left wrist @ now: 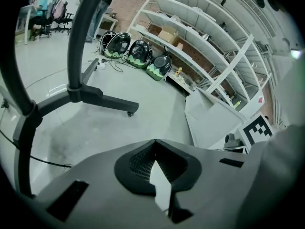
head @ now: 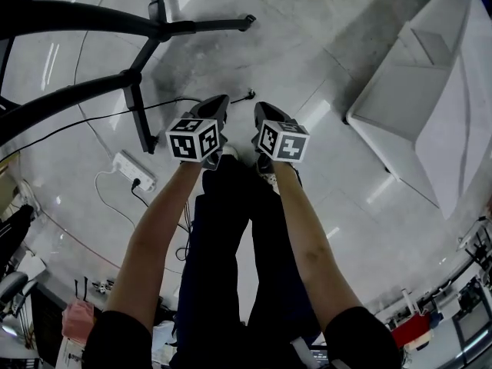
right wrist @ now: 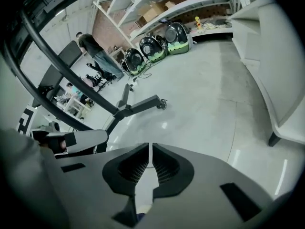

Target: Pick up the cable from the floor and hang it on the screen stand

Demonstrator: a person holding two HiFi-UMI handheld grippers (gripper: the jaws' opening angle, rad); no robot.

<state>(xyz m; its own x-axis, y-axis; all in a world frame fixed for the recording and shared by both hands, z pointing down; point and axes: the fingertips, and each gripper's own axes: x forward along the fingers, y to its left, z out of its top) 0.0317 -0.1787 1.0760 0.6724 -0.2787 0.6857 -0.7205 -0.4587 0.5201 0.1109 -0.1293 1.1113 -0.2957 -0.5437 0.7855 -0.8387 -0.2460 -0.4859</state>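
Note:
A thin black cable (head: 173, 101) lies on the grey floor and ends in a plug (head: 250, 94) just beyond my grippers. In the left gripper view the cable (left wrist: 38, 160) shows at the left edge. The black screen stand (head: 159, 28) spreads its wheeled legs over the floor at the upper left, and a leg (left wrist: 102, 97) also shows ahead of the left gripper. My left gripper (head: 217, 104) and right gripper (head: 265, 112) are held side by side above the floor. Both are shut with nothing between their jaws. Neither touches the cable.
A white power strip (head: 134, 170) with a white lead lies on the floor to the left. White panels or furniture (head: 419, 98) stand at the right. Shelving (left wrist: 209, 46) lines the far wall. The person's legs and shoes are below the grippers.

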